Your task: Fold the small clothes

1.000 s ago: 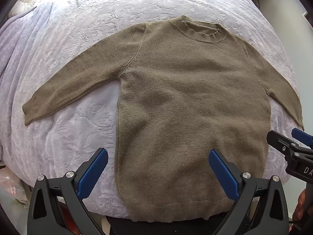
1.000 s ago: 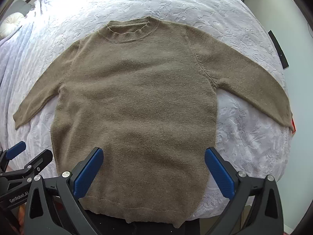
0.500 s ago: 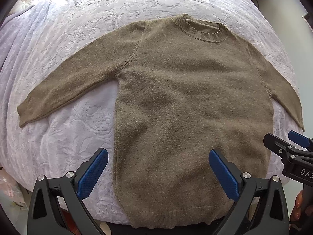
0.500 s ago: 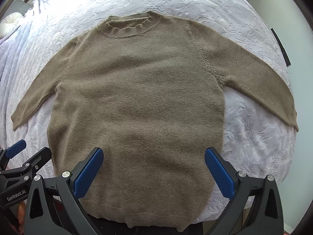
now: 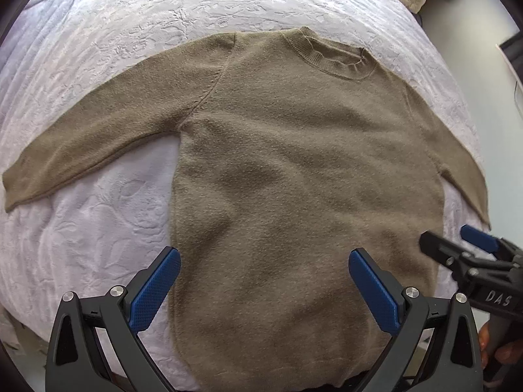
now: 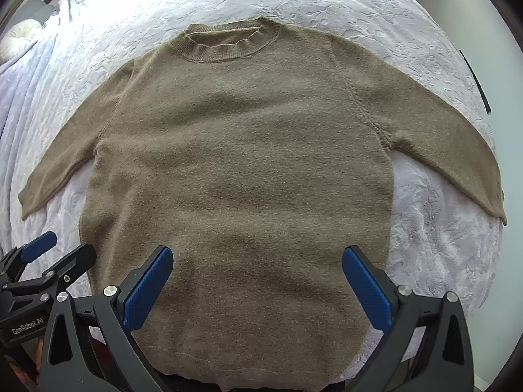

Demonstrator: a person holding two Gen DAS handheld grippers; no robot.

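The sweater (image 6: 238,176) lies flat, front up, on the white embossed bedspread (image 5: 108,215), neckline (image 6: 228,44) at the far side, hem nearest the person and running over the near edge of the bed. Both sleeves are spread outward and angled down; the left sleeve (image 5: 98,140) reaches close to the bed's left side, the right sleeve (image 6: 447,150) close to the right side. Nothing has been folded yet, as far as I can judge.

The left gripper (image 5: 264,284) hovers over the lower left of the body with its blue pads (image 5: 153,290) set wide apart and nothing between them. The right gripper (image 6: 258,281) hangs likewise over the lower right, spread and empty.

The knit looks soft and loose, so a pinch that takes only the top layer would likely drag the front away from the back and wrinkle the fold. The hem overhanging the edge could slip down if tugged toward the person. The two tools are near one another, so crossing moves risk a knock. Open bedspread lies beyond the neckline and under each sleeve; the sides offer little spare room.
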